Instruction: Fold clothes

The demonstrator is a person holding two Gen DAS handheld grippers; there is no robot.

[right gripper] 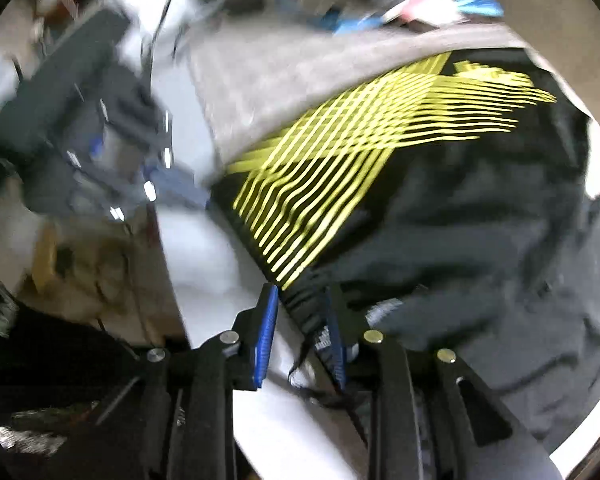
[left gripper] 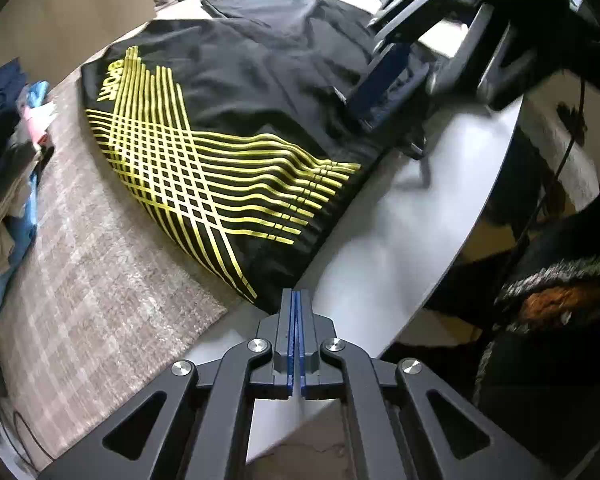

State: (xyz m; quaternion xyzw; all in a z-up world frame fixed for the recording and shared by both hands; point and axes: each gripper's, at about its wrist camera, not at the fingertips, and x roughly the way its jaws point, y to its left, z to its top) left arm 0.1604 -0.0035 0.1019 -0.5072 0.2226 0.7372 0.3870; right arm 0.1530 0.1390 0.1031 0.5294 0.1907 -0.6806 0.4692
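My left gripper (left gripper: 298,300) sits bottom centre of the left wrist view, blue pads pressed flat together, pinched at the lower edge of the black T-shirt with the yellow crossed-line print (left gripper: 228,128); whether cloth is actually between the pads I can't tell. The shirt lies spread across the middle of that frame, partly on a grey-beige checked cloth (left gripper: 100,288) at lower left and partly on the white round table (left gripper: 412,216) toward the right. A second dark garment (left gripper: 284,4) lies flat at top centre, just beyond the shirt. A heap of mixed clothes in blue, pink and beige (left gripper: 8,152) fills the left edge. My right gripper (left gripper: 396,84) shows upper right in the left view, blurred, down at the shirt's far edge. In the right wrist view (heavy motion blur) my right gripper (right gripper: 302,328) is bottom centre, pads parted a moderate way, with the shirt's ribbed black hem (right gripper: 306,312) running between them, touching the right-hand pad. The yellow print fills the middle and upper right there; the left gripper (right gripper: 112,152) is a smear at mid left.
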